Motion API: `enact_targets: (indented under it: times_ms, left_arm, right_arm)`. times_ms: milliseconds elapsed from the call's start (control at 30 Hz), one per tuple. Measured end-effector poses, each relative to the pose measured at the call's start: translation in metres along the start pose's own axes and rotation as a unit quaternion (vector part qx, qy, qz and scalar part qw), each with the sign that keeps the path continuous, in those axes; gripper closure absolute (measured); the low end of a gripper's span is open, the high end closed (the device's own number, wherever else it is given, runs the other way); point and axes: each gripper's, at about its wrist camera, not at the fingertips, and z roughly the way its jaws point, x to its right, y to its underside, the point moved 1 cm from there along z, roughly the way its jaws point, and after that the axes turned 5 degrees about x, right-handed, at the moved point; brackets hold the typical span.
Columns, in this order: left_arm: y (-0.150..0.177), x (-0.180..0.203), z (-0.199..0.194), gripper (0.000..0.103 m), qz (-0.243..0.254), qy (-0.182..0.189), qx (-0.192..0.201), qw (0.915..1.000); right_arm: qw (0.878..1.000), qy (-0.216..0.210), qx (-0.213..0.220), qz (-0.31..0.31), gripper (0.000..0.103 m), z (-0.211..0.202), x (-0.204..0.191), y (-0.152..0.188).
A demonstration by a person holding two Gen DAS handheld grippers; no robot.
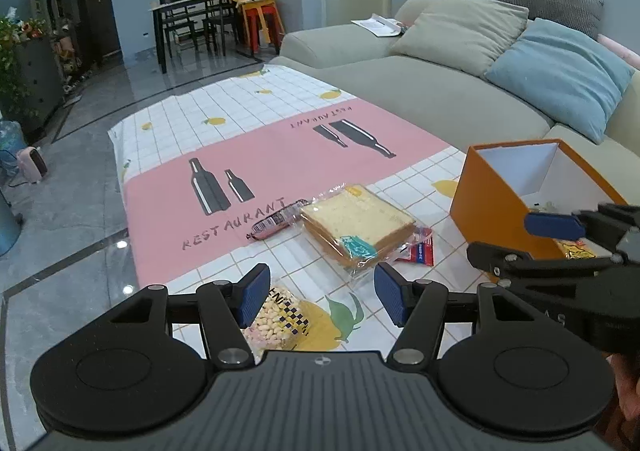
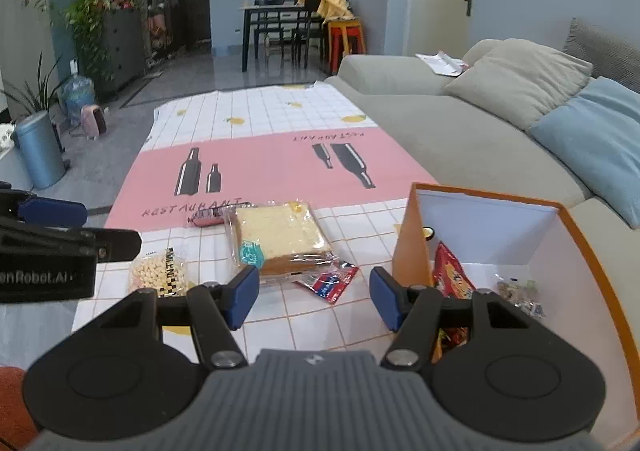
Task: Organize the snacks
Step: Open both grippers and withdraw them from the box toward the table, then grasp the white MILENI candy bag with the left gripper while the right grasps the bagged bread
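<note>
Left gripper [image 1: 316, 295] open w/ bread pack [image 1: 356, 227] just ahead.

Wrapped bread [image 2: 276, 239] — beside orange box [image 2: 408, 247]

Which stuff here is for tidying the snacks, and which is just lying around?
For the job:
orange box
wrapped bread
sausage
red packet
bag of puffs
red bag in the box

Just lying about:
sofa cushions
papers on the sofa
bin
plants
</note>
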Motion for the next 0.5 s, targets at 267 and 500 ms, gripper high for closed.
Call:
enact_targets:
  times_ms: [267, 500]
  left_arm:
    - [0.008, -0.021, 0.035, 0.032, -0.011, -0.011, -0.043, 0.999]
    - [0.025, -0.058, 0.074, 0.032, -0.108, -0.062, -0.127, 0.9841]
  right_arm:
    - [0.999, -0.011, -0.032, -0.013, 0.043, 0.037, 0.0, 0.0]
    - [0.998, -0.035, -0.054, -0.018, 0.043, 0.068, -0.008, 0.001]
